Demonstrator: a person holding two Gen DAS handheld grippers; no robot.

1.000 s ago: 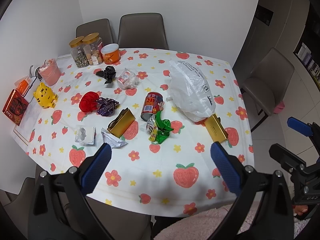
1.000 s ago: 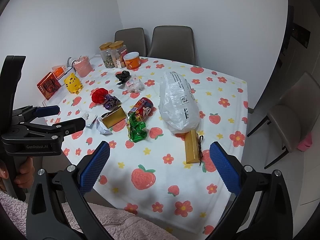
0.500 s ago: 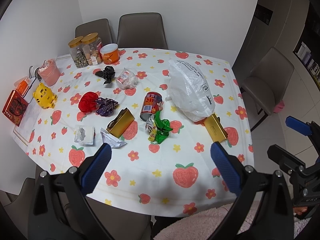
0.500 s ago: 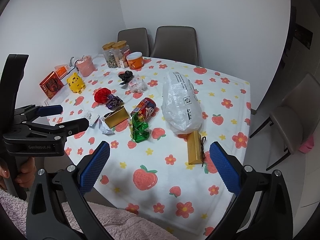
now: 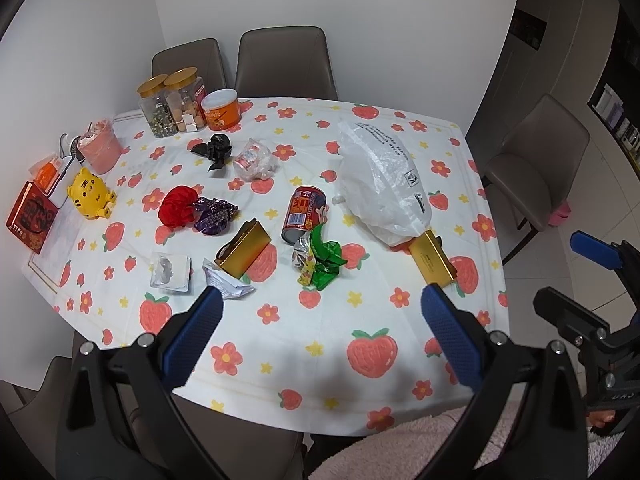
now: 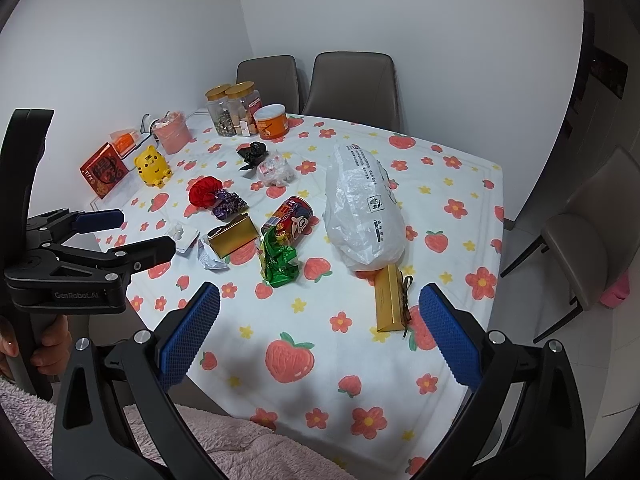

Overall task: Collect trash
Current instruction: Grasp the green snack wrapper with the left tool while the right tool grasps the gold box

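Left wrist view:
- left gripper [image 5: 320, 322]: jaws spread wide, nothing between them, held above the near edge of the table [image 5: 328, 364].
- right gripper [image 5: 580, 276]: seen at the right border, off the table's right edge; jaws apart, holding nothing.
- bag [image 5: 384, 182]: white plastic, lying on its side right of centre; its near end overlaps the far end of a gold box [image 5: 434, 260].
- can [image 5: 306, 214]: red, on its side mid-table, open end towards the camera.
- green wrapper [image 5: 322, 260]: crumpled, just in front of the can, touching it.
- second gold box [image 5: 244, 250]: left of the can, tilted; white paper scrap [image 5: 226, 280] at its near corner.
- red wad [image 5: 178, 206] and purple wrapper [image 5: 214, 216]: side by side, touching, left of centre.
- black wrapper [image 5: 216, 148] and clear packet [image 5: 256, 160]: further back, near each other.
- small tray [image 5: 170, 272]: near left.
- jars [image 5: 172, 106], orange tub [image 5: 221, 108], pink cup [image 5: 100, 148], yellow toy [image 5: 90, 194], red box [image 5: 32, 216]: along the far and left edges.

Right wrist view:
- right gripper [image 6: 318, 326]: jaws spread wide, empty, above the near table edge.
- left gripper [image 6: 128, 230]: at the left, jaws apart, empty; a hand [image 6: 44, 348] grips its handle.
- bag [image 6: 362, 212]: right of the can [image 6: 290, 216], not touching it.
- gold box [image 6: 390, 300]: closest to the right gripper, dark ribbon on its right side.
- green wrapper [image 6: 278, 260]: against the can's open end.
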